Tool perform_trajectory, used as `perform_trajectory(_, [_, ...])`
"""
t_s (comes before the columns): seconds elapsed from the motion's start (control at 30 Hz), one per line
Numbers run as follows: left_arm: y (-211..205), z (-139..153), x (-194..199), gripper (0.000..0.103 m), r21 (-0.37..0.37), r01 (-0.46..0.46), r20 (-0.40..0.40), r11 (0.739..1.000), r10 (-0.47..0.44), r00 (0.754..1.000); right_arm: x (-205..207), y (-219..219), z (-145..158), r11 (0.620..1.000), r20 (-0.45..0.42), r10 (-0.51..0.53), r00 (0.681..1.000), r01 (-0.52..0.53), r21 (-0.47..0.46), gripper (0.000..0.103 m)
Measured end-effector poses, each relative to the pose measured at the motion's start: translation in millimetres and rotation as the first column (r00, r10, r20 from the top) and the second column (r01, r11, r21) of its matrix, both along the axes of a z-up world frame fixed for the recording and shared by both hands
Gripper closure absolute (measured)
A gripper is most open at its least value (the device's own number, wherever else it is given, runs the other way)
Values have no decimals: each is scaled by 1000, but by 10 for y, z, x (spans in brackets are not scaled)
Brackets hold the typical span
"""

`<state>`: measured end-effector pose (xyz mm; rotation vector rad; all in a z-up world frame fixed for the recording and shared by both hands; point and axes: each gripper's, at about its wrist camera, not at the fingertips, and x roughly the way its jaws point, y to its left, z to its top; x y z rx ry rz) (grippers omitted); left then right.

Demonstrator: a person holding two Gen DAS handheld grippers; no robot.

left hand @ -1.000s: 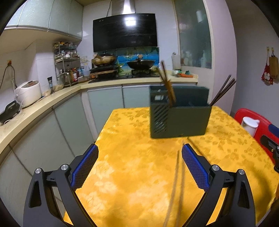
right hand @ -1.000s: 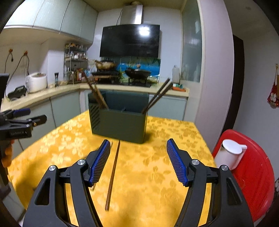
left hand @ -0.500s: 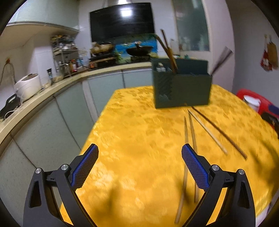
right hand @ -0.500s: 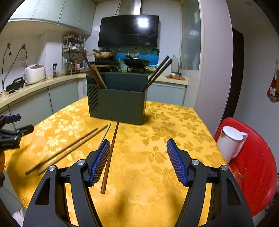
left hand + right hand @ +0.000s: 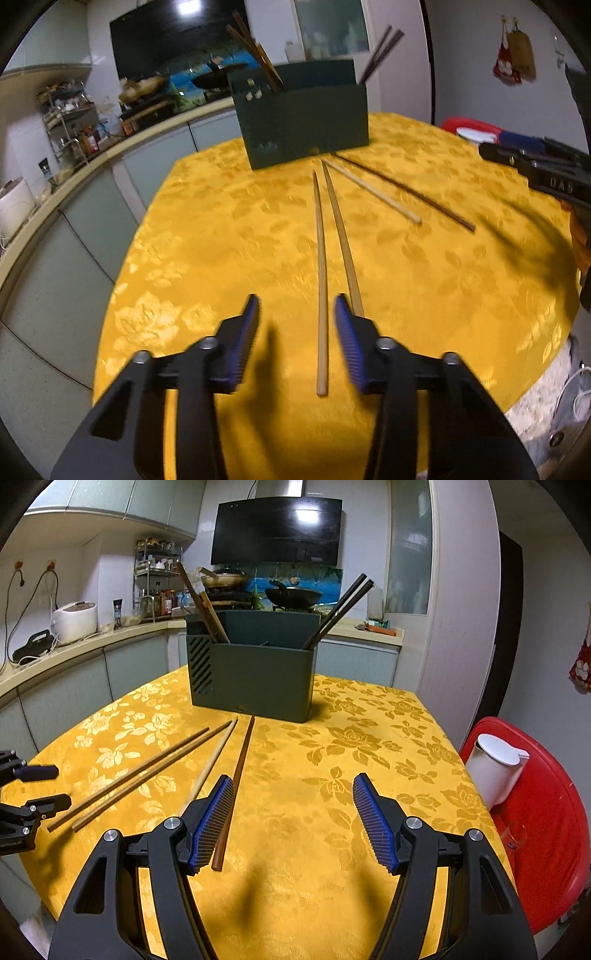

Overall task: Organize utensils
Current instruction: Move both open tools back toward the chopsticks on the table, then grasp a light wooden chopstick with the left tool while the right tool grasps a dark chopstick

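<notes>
A kitchen with pale cabinets surrounds a table under a yellow floral brocade cloth, where a dark green plastic utensil caddy stands, chopsticks already leaning in both end compartments. In front of the caddy four loose wooden chopsticks fan out flat. They look light, stiff and slick, best pinched mid-shaft. The left gripper has just been narrowing, one stick lying between its jaws, not yet clamped; the right gripper hangs spread and empty

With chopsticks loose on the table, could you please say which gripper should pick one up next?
Probably left: the left gripper, jaws just closing, straddles a light chopstick; the right gripper stands open beside a dark chopstick.
</notes>
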<state>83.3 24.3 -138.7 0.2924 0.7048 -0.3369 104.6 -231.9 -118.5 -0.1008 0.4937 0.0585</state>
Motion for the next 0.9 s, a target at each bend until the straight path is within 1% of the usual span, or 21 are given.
perform_trajectory(0.03, [5, -23, -3, 76, -3, 5, -17, 1000, -5, 1000, 1, -3, -8, 1000, -5, 0, 1000, 0, 0, 38])
perform_trajectory(0.1, [-4, -74, 0, 83, -9, 19, -53, 1000, -20, 998, 3, -3, -24, 1000, -15, 4, 1000, -4, 0, 38])
perform_trajectory(0.27, [-28, -91, -26, 92, -7, 34, -52, 999, -35, 998, 9, 103, -135, 999, -63, 53, 997, -53, -1, 38])
perform_trajectory(0.3, [-26, -91, -19, 95, -4, 30, -50, 1000, -30, 998, 16, 126, -163, 998, -75, 63, 995, -64, 0, 38])
perform_trajectory(0.33, [-19, -91, 4, 96, 3, 16, -47, 1000, -16, 999, 26, 165, -207, 997, -94, 78, 993, -78, -1, 40])
perform_trajectory(0.37, [-2, -90, 19, 96, 1, 5, -48, 1000, -5, 999, 36, 196, -244, 996, -111, 91, 990, -92, -3, 44])
perform_trajectory(0.5, [81, -75, 86, 97, -35, -31, -72, 999, 29, 997, 106, 291, -389, 991, -196, 132, 972, -132, 10, 50])
perform_trajectory(0.6, [96, -73, 115, 97, -68, -37, -90, 997, 31, 995, 158, 309, -440, 991, -243, 131, 961, -127, 32, 56])
perform_trajectory(0.63, [90, -74, 117, 97, -69, -37, -91, 997, 31, 995, 181, 313, -460, 991, -258, 131, 957, -125, 38, 60])
perform_trajectory(0.7, [66, -75, 114, 97, -65, -37, -86, 997, 32, 996, 197, 316, -470, 990, -271, 136, 953, -124, 62, 62])
perform_trajectory(0.8, [56, -79, 109, 97, -61, -39, -81, 997, 34, 996, 191, 344, -468, 990, -272, 140, 952, -129, 58, 64])
perform_trajectory(0.9, [56, -83, 105, 97, -62, -40, -80, 997, 35, 996, 205, 373, -458, 988, -271, 152, 950, -141, 57, 73])
